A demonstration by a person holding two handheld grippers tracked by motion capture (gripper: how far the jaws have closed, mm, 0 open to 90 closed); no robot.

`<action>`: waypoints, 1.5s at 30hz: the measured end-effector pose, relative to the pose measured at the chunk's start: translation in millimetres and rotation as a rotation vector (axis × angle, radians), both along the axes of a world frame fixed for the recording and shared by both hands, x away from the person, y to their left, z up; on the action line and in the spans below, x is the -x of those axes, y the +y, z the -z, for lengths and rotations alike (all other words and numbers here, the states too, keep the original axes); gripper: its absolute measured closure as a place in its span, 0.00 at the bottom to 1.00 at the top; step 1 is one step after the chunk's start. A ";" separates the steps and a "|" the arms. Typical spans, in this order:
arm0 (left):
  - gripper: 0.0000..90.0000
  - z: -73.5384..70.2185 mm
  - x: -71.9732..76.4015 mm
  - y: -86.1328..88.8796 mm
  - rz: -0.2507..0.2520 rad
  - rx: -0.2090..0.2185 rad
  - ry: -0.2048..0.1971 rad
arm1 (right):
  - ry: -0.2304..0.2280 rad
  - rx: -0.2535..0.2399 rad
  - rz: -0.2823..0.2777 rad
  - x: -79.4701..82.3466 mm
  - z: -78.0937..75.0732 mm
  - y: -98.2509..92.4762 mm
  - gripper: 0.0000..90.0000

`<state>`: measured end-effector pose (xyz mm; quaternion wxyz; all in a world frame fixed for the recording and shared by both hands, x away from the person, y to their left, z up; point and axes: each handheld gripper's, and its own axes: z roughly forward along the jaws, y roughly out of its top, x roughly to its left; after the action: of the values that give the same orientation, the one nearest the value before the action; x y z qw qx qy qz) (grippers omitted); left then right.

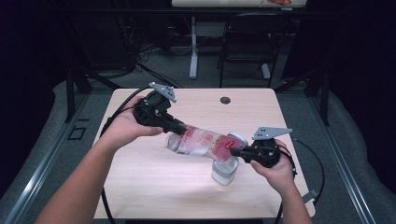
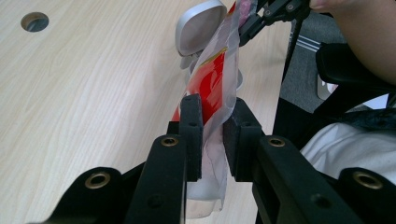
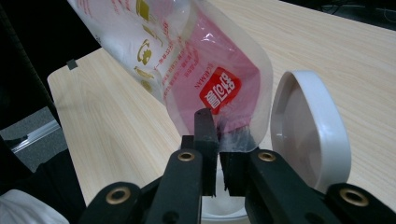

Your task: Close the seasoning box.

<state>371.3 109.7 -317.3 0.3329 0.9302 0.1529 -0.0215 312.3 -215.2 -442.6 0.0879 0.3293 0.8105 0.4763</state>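
We see a light wood-grain table with 1 round cable hole near its far edge, set on a grey floor in a dark room. Behind it stand 1 black chair and the white leg of another table, with cables lying on the floor.

We count 2 hand-held grippers, 1 clear plastic pouch and 1 small clear container with a hinged white lid.

The pouch is held in the air above the table's middle, stretched between the 2 grippers and slanting down toward the right. It carries red and pink print with gold marks, and in the left gripper view we see something white gathered in its lower end.

The left gripper is clenched on the pouch's upper left end; in its own view both pads press the film flat. The right gripper is clenched on the lower right end, just beside the red label.

The container stands on the table directly under the pouch's lower end, its lid flipped up and open. We cannot tell what it holds.
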 end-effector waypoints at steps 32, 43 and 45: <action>0.88 0.1 -1.5 -12.1 0.025 0.011 0.002 | 0.004 -0.017 0.028 5.8 -3.1 -13.2 0.96; 0.88 -4.0 0.4 -14.3 0.032 0.010 -0.009 | 0.001 -0.021 0.040 4.9 -2.6 -13.4 0.96; 0.88 -4.6 0.5 -13.5 0.034 0.010 -0.011 | 0.001 -0.024 0.037 5.1 -2.5 -12.4 0.96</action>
<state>370.8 96.1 -312.7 0.3377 0.9312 0.1354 -0.0230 307.1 -227.7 -440.0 0.0925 0.3457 0.7985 0.4840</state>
